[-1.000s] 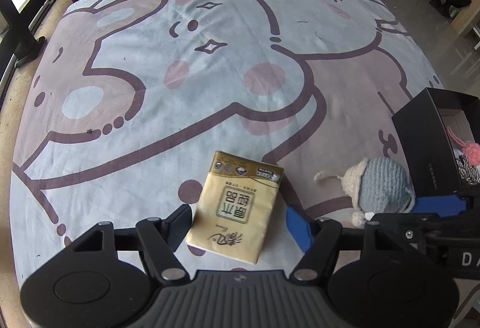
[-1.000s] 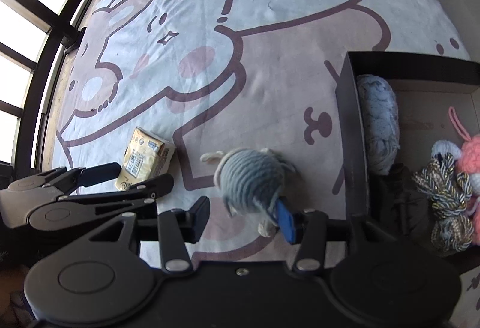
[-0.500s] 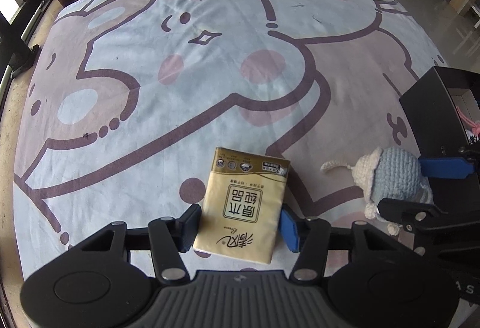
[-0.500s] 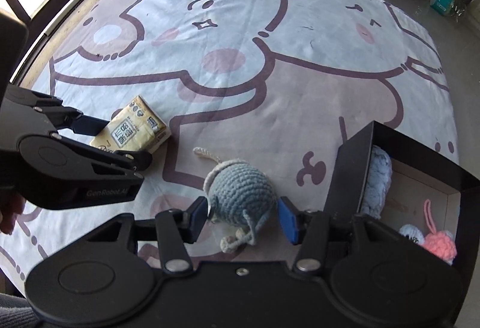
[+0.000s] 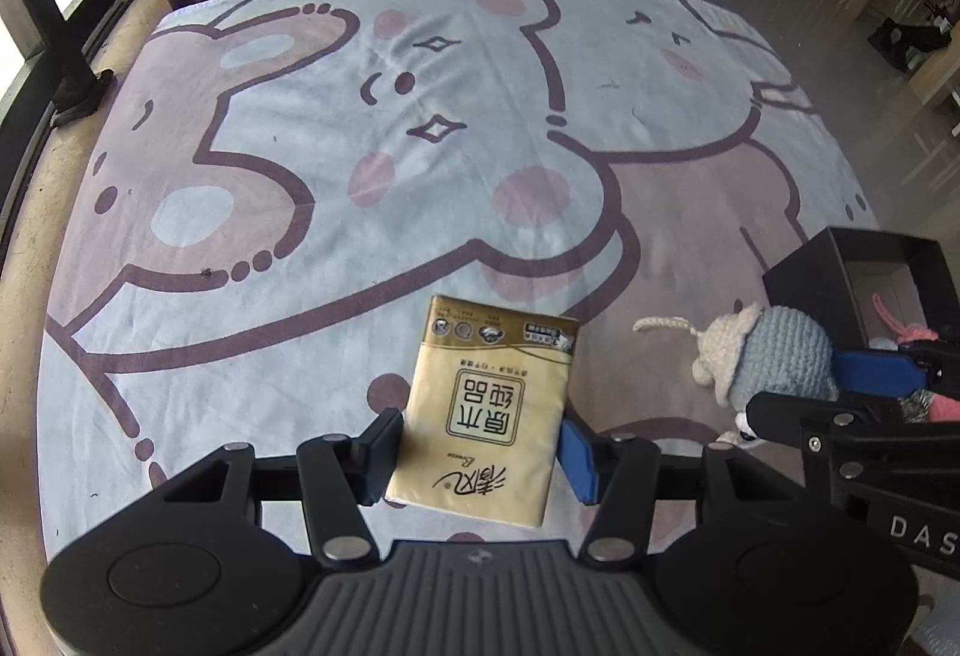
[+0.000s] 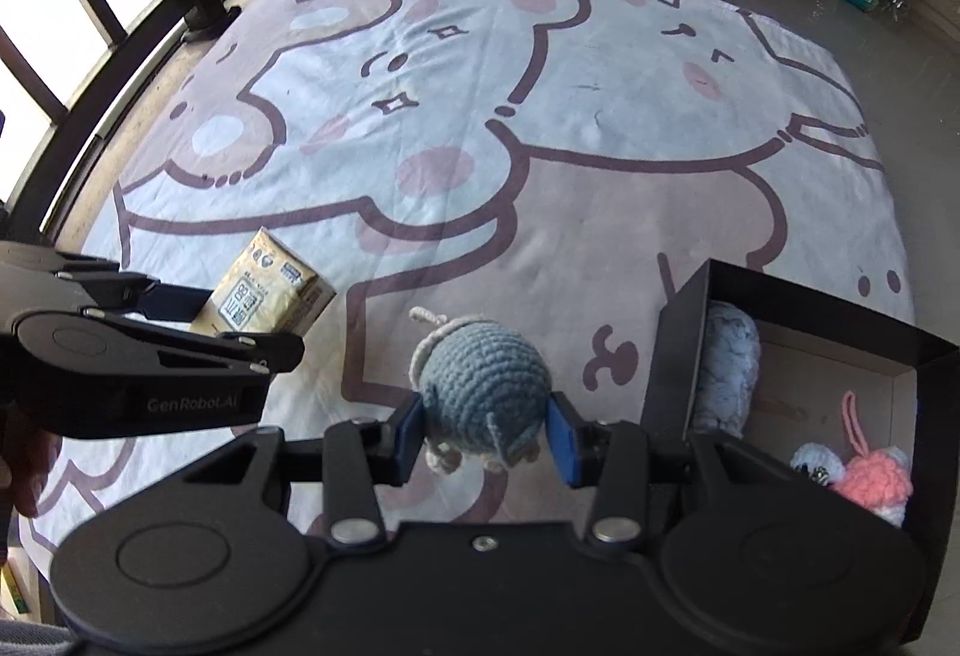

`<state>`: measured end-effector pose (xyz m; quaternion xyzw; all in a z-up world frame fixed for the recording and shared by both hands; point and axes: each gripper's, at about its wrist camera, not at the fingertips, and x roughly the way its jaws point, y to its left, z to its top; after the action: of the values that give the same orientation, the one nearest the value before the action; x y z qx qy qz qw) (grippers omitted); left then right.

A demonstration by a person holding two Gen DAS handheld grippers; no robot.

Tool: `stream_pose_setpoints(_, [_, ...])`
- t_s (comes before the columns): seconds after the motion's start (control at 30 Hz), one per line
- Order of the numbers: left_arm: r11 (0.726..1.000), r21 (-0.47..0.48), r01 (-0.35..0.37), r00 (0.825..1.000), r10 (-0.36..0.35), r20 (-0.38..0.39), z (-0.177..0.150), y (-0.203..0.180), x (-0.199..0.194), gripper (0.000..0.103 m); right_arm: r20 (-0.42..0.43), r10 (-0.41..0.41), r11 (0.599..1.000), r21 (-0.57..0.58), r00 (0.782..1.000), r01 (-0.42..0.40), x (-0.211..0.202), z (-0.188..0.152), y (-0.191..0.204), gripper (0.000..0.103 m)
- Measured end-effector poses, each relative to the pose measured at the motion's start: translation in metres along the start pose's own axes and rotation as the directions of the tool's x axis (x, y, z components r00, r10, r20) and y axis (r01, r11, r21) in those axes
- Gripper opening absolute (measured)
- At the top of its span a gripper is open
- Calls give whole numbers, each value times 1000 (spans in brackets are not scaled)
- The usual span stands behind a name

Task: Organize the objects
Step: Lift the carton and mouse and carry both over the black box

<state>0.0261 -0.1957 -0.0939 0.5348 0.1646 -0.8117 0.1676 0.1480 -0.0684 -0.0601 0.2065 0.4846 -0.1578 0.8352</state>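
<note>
Left gripper (image 5: 480, 446) clamping tissue pack (image 5: 489, 410) above blanket (image 5: 360, 128). Right gripper (image 6: 486, 431), jaws just closing, pinching crocheted toy (image 6: 480, 380) beside box (image 6: 672, 356).

A gold tissue pack (image 5: 483, 416) with printed characters stands tilted at lower centre of the left view, a blue-grey crocheted toy (image 6: 480, 386) with a cream cord hangs at lower centre of the right view, beside an open black box (image 6: 678, 350) at right.
</note>
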Motion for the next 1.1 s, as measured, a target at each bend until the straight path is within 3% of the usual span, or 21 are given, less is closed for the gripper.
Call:
stream_pose_setpoints(0.27, [998, -52, 20, 998, -17, 63, 4, -5, -34, 55, 96, 8, 999, 51, 995, -12, -40, 4, -5, 44])
stream_pose_setpoints(0.57, [998, -48, 50, 993, -44, 109, 6, -22, -59, 55, 170, -41, 992, 125, 985, 20, -74, 0, -27, 44])
stream_pose_setpoints(1.1, [996, -41, 77, 989, -71, 128, 10, -53, -73, 55, 215, -79, 981, 191, 973, 38, -102, -13, -52, 44])
